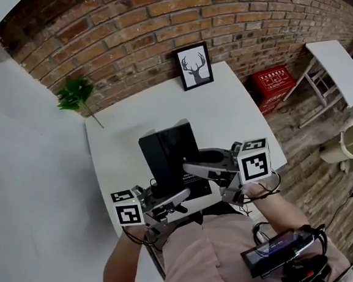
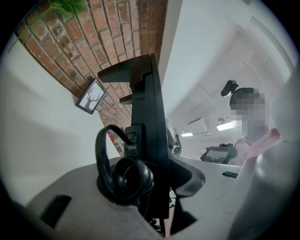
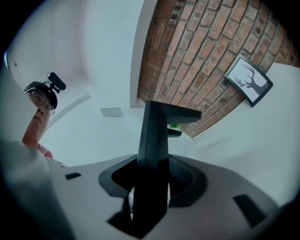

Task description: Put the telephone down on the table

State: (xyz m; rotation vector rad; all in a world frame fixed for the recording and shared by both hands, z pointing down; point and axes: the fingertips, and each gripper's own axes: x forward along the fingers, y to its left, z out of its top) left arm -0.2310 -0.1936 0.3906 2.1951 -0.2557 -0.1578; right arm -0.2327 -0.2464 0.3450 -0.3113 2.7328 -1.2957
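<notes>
A black telephone (image 1: 167, 153) hangs tilted above the white table (image 1: 118, 139), held from both sides. My left gripper (image 1: 172, 200) is shut on its near left edge, my right gripper (image 1: 194, 165) on its right edge. The left gripper view has the telephone (image 2: 150, 117) standing edge-on between the jaws of the left gripper (image 2: 159, 190), with its coiled black cord (image 2: 124, 178) bunched against the lower jaw. Seen from the right gripper, the telephone (image 3: 154, 136) rises as a thin dark slab out of the right gripper (image 3: 150, 190). The handset side is hidden.
A framed deer picture (image 1: 194, 66) leans on the brick wall at the table's back edge, and a green plant (image 1: 75, 94) stands at the back left. On the floor to the right are a red box (image 1: 273, 86) and another white table (image 1: 338, 62).
</notes>
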